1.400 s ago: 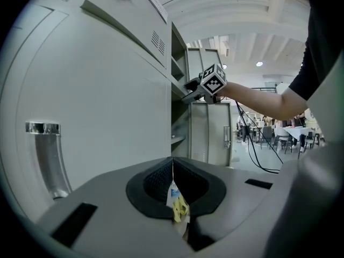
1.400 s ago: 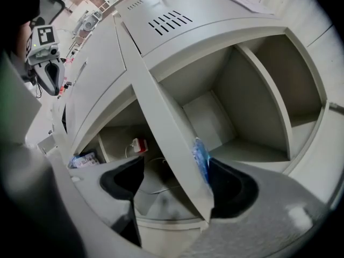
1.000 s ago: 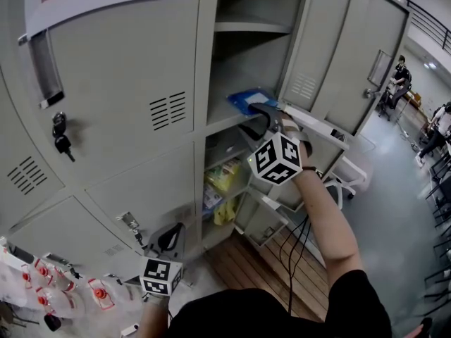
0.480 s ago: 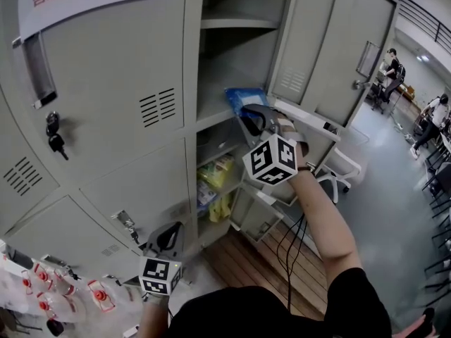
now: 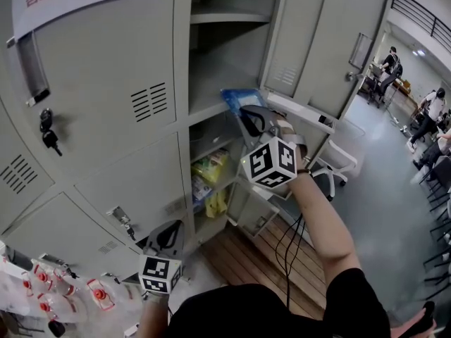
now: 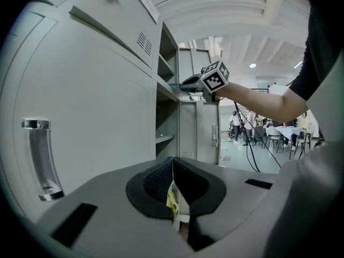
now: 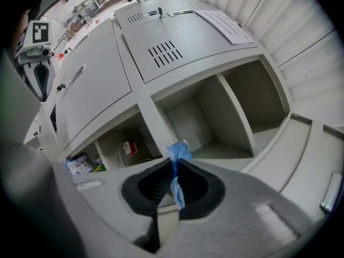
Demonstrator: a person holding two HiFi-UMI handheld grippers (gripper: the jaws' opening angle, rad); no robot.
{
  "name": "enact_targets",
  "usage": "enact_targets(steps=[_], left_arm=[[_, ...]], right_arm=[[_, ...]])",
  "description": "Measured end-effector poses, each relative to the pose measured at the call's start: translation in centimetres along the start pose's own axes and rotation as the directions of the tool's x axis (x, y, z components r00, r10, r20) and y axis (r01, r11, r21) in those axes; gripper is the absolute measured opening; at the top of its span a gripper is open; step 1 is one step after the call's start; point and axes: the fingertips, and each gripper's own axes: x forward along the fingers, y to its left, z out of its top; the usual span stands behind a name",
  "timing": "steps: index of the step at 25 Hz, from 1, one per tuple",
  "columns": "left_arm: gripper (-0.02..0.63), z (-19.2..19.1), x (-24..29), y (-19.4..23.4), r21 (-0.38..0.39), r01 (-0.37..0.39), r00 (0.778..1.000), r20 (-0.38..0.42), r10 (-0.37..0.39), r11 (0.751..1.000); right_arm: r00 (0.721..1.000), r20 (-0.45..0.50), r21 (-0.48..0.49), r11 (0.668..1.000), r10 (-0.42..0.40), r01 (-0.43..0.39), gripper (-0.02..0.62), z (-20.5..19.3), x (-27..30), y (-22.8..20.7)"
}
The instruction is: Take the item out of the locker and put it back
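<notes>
A flat blue packet [image 5: 236, 98] lies at the front edge of the open locker's middle shelf [image 5: 211, 83]. My right gripper [image 5: 251, 123] reaches level to it, and its jaws have just been closing on it. In the right gripper view the packet [image 7: 178, 152] is pinched between the pads of the right gripper [image 7: 173, 168]. My left gripper [image 5: 164, 239] hangs low in front of the closed lower doors, shut with nothing held. The left gripper [image 6: 172, 160] shows both jaws touching, and the right gripper [image 6: 185, 84] with the packet [image 6: 173, 85] appears above it.
The locker door [image 5: 317, 41] stands swung open to the right. The compartment below holds yellow packets [image 5: 208, 171]. Keys [image 5: 48, 136] hang from a closed door on the left. Bottles [image 5: 42, 305] stand on the floor at lower left. People [image 5: 387, 65] are far off right.
The right gripper's jaws have closed onto the blue packet at the shelf's front edge, and the hand has shifted a little. The left gripper has stayed low.
</notes>
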Motion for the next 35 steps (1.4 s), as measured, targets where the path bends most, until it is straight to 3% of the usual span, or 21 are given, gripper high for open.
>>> enact_targets(steps=[11, 21, 35], left_arm=[[0.008, -0.8, 0.3, -2.1, 0.0, 0.05, 0.998, -0.029, -0.05, 0.999], [0.008, -1.9, 0.4, -4.1, -0.006, 0.088, 0.994, -0.061, -0.088, 0.996], [0.008, -4.1, 0.9, -6.7, -0.019, 0.147, 0.982, -0.113, -0.148, 0.989]], right_arm=[[1.0, -0.028, 0.056, 0.998, 0.012, -0.01, 0.021, -1.8, -2.5, 2.4], [0.993, -0.071, 0.147, 0.986, 0.091, -0.08, 0.02, -4.8, -4.7, 7.6], [0.972, -0.115, 0.354, 0.923, 0.205, -0.152, 0.02, -8.7, -9.4, 16.2]])
